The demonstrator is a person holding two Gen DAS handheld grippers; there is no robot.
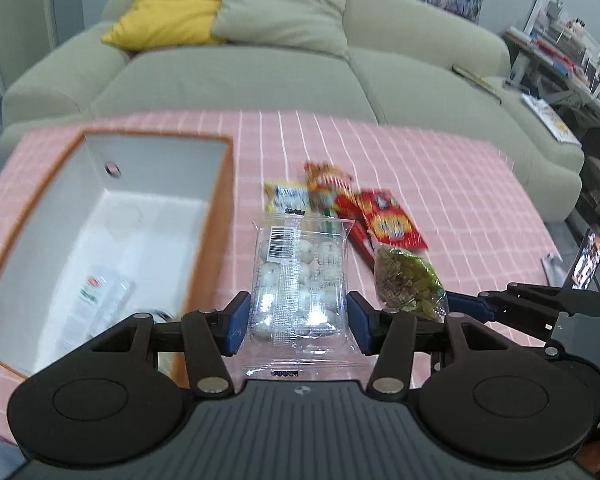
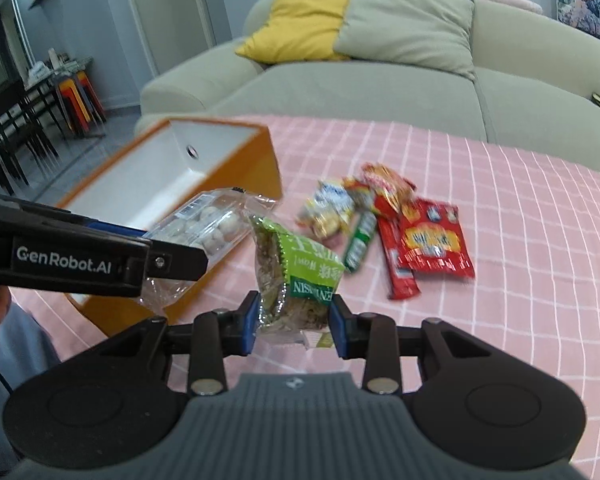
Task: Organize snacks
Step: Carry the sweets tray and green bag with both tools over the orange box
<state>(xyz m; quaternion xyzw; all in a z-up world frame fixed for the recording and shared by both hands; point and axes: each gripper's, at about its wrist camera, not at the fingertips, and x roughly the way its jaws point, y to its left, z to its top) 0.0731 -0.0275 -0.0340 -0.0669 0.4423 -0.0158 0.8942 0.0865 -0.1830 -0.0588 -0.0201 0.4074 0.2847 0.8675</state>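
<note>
The left gripper [image 1: 299,322] tilts steeply down over the counter [image 1: 440,184], its blue-padded jaws pinching the sides of a clear plastic pack [image 1: 300,280] of round white sweets, a stiff, glossy rectangle with a barcode sticker near its far end. In the right wrist view the same pack [image 2: 210,226] juts out past the black left gripper [image 2: 180,256] arm, raised in front of the box. The right gripper [image 2: 296,322] also angles downward, jaws drawn close on a crinkled green packet [image 2: 296,276] with a transparent window showing brownish, grainy contents; the packet stands up from the pads, clear of the cloth. Left of both lies an open orange box [image 1: 216,216], rectangular, with smooth white inner walls and a round hole in the far wall, holding a clear wrapped item on its floor. Beyond the jaws a loose heap of snacks [image 1: 340,208] rests on the cloth: a yellow sachet, a green stick, 2 shiny red packets and an orange-red one. The counter wears a pink cloth with a thin white grid. Behind stands a soft grey-green sofa [image 1: 228,76] with 1 yellow cushion [image 1: 168,4] and 1 pale green
</note>
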